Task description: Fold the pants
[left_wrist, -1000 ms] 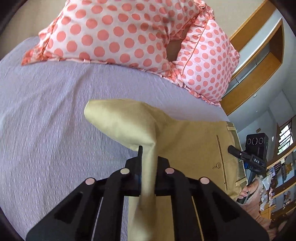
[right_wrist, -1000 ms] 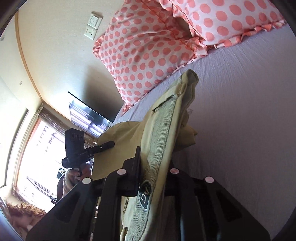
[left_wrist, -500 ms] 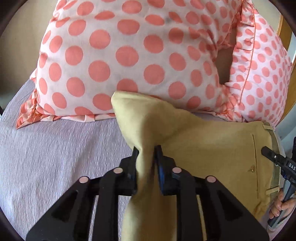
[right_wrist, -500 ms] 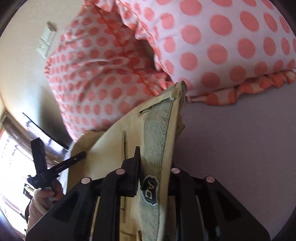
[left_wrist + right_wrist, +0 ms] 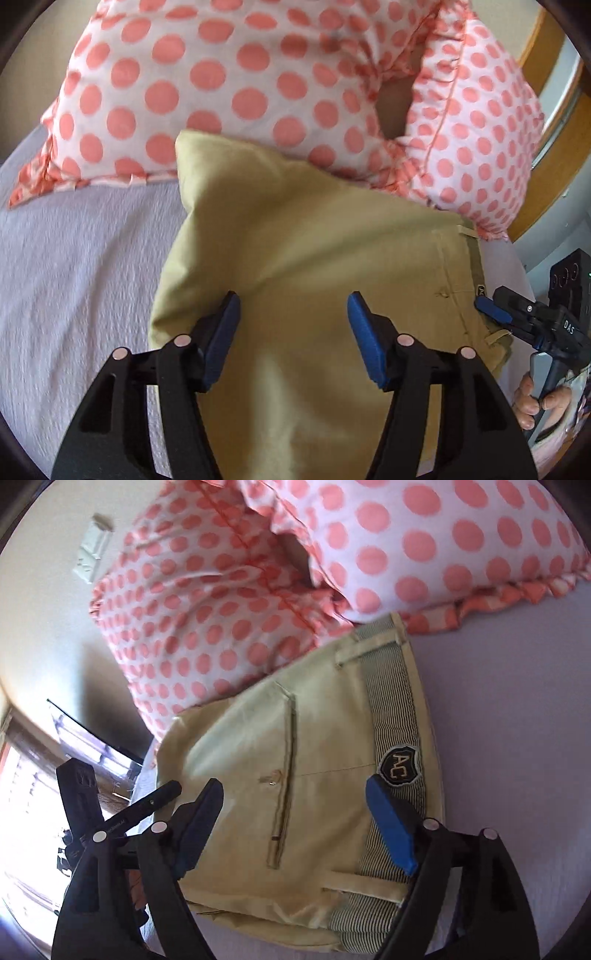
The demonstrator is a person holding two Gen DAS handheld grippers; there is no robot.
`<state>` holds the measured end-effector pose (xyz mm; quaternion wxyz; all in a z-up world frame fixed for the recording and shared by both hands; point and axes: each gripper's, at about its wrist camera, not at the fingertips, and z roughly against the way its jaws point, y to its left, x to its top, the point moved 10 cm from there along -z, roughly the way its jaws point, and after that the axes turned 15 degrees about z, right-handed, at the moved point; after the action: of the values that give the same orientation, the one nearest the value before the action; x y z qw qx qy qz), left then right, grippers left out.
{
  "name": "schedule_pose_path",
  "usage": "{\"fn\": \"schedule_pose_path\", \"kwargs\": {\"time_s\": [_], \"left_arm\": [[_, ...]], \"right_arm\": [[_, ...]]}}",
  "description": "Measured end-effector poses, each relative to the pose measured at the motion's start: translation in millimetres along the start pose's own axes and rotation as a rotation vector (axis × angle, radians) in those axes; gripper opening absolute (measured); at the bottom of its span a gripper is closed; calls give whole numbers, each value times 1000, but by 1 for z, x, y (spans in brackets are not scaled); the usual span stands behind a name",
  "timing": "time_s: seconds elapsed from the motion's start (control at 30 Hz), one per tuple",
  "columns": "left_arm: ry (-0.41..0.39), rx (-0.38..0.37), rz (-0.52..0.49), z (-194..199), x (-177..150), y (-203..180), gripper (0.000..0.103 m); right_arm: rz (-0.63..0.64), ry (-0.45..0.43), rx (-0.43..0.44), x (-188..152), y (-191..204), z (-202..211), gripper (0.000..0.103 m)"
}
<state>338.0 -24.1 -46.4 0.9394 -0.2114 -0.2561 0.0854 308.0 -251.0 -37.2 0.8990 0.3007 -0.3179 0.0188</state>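
Note:
Khaki pants lie folded on the lilac bedspread, their far edge against the pillows. My left gripper is open just above the folded leg end, holding nothing. In the right wrist view the pants show the waist end with a back pocket slit, a striped inner waistband and a black "AC" badge. My right gripper is open over the waist end, empty. The right gripper also shows at the right edge of the left wrist view.
Two pink polka-dot pillows lie at the head of the bed, touching the pants. A wooden headboard frame is at the right. A wall socket and a bright window are to the left in the right wrist view.
Both grippers were shut on the pants and carried them toward the pillows. Now both have opened and let go, and the pants lie flat on the bed.

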Motion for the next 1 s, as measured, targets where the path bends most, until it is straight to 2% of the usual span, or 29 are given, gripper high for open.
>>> {"fn": "schedule_pose_path", "kwargs": {"time_s": [0.03,0.1,0.17,0.2,0.27,0.3,0.43,0.53,0.63,0.83,0.9,1.0], "left_arm": [[-35,3,8,5,2,2,55],[-47,61,6,15,-4,9,57],[-80,76,-21,35,-15,11,72],[-106,94,-38,49,-25,14,77],[-146,144,-67,74,-49,21,96],[-162,169,-76,85,-64,27,98],[-146,191,-87,104,-121,39,98],[-149,253,-101,103,-144,46,98],[-136,239,-87,101,-155,47,98],[-151,248,-115,100,-160,46,101],[-160,281,-150,98,-162,45,101],[-184,267,-152,99,-162,46,101]], "right_arm": [[-17,-20,4,0,-1,4,81],[-14,-6,-72,-7,1,16,83],[53,-12,-220,-15,8,36,97],[97,-30,-255,-21,15,47,102],[211,-70,-286,-40,41,63,102],[262,-67,-308,-53,51,67,102],[391,-7,-420,-98,70,62,102],[385,63,-431,-125,70,51,102],[386,111,-454,-142,69,42,102],[410,108,-526,-151,70,44,102],[405,103,-531,-151,69,45,102],[403,100,-535,-151,69,45,102]]}}
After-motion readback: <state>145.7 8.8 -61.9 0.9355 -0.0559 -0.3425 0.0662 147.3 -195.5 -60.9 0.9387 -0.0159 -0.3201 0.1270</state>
